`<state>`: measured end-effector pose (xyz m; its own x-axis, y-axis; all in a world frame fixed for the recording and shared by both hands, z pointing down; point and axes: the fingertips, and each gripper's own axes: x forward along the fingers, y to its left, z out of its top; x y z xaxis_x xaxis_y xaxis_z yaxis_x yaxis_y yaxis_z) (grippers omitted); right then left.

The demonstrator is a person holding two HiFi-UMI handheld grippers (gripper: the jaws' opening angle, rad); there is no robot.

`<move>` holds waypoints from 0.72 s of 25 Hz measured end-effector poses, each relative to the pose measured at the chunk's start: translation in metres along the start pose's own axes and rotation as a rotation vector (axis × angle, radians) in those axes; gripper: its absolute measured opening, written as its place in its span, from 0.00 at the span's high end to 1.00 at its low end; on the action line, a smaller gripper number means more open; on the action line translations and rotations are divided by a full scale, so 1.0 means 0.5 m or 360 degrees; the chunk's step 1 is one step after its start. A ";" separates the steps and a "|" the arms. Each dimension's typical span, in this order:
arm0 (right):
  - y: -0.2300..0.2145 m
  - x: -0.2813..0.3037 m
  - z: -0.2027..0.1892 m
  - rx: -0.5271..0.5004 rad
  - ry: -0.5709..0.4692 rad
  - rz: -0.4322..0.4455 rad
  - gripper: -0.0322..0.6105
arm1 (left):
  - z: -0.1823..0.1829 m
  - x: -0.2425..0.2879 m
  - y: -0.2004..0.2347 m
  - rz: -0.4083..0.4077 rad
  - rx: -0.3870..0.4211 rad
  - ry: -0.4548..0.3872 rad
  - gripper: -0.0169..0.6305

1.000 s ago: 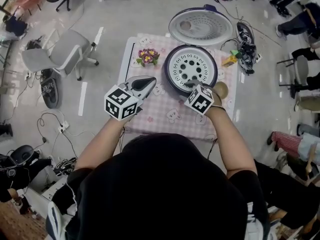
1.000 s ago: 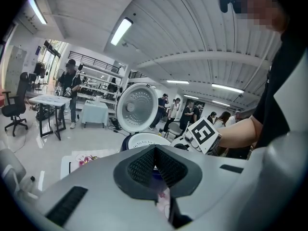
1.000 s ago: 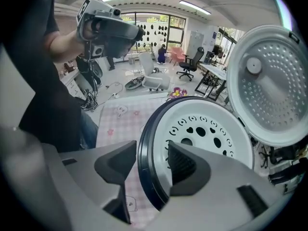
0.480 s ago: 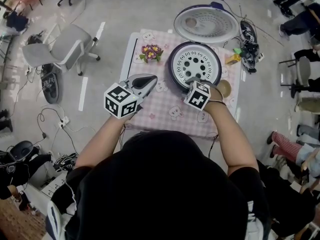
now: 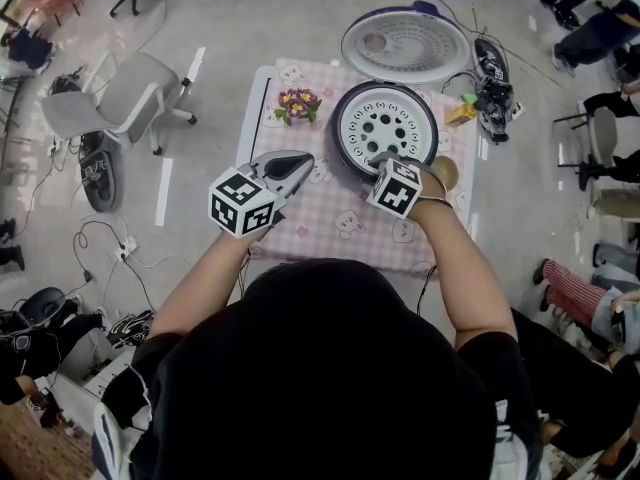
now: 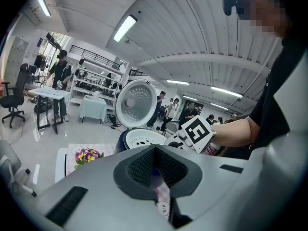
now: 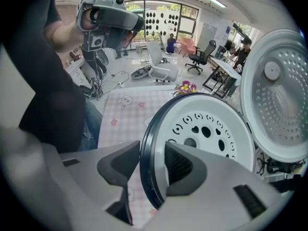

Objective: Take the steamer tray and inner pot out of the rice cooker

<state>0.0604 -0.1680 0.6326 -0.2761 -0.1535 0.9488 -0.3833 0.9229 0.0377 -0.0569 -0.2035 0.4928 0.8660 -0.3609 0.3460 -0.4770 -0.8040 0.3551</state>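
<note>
Rice cooker (image 5: pixel 341 160) on the desk's (image 5: pixel 330 223) right half, steamer tray (image 5: pixel 385 128) inside it, lid (image 5: pixel 405 46) open behind; flowers (image 5: pixel 298 104) lie to its left, a chair (image 5: pixel 108 110) stands left of the desk.

One rice cooker (image 5: pixel 405 46), one steamer tray (image 5: pixel 385 126), one flower posy (image 5: pixel 298 103).

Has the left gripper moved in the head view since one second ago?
No. The left gripper stays shut over the left side of the table, at the same gap from the flowers.
</note>
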 end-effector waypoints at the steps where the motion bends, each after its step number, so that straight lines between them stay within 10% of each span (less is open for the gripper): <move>1: 0.001 -0.004 0.001 0.0005 -0.0005 0.0001 0.68 | -0.001 0.000 -0.002 -0.0002 -0.0003 -0.0002 0.94; 18: -0.023 -0.056 -0.001 0.0043 -0.0053 -0.0104 0.79 | -0.009 -0.002 -0.045 -0.0040 0.0052 0.0006 0.94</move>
<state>0.0730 -0.1741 0.6060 -0.2789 -0.2251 0.9336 -0.4249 0.9007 0.0902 -0.0478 -0.1829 0.4886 0.8772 -0.3386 0.3403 -0.4496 -0.8278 0.3355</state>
